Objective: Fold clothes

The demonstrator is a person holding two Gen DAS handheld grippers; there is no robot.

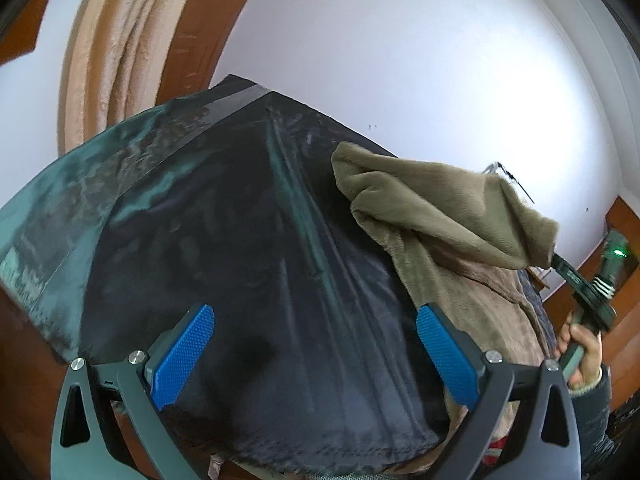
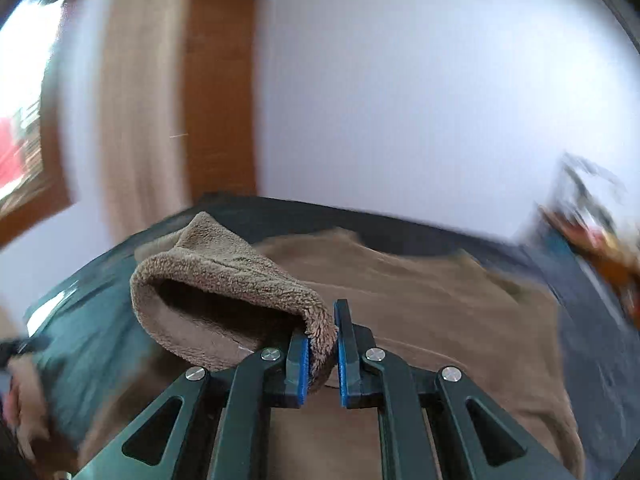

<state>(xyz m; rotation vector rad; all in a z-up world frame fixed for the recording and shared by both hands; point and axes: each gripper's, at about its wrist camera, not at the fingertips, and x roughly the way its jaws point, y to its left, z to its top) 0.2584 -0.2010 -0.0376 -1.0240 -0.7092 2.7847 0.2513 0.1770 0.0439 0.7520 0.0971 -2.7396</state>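
Note:
A brown fleece garment [image 2: 420,292] lies spread over a dark cloth-covered table [image 2: 96,312]. My right gripper [image 2: 323,328] is shut on the edge of the garment's sleeve cuff [image 2: 224,276], which hangs open like a tube and is lifted above the rest. In the left wrist view the same garment [image 1: 440,216] is raised at the right, pulled up by the right gripper [image 1: 560,262], which a hand [image 1: 584,352] holds. My left gripper [image 1: 314,320] hovers wide open over the dark cloth, its blue pads [image 1: 184,352] with nothing between them.
A white wall stands behind the table. A wooden door frame [image 1: 188,40] and a beige curtain [image 1: 116,52] are at the back left. Blurred reddish clutter [image 2: 592,232] sits at the table's far right. Wooden floor [image 1: 24,380] shows beyond the table's left edge.

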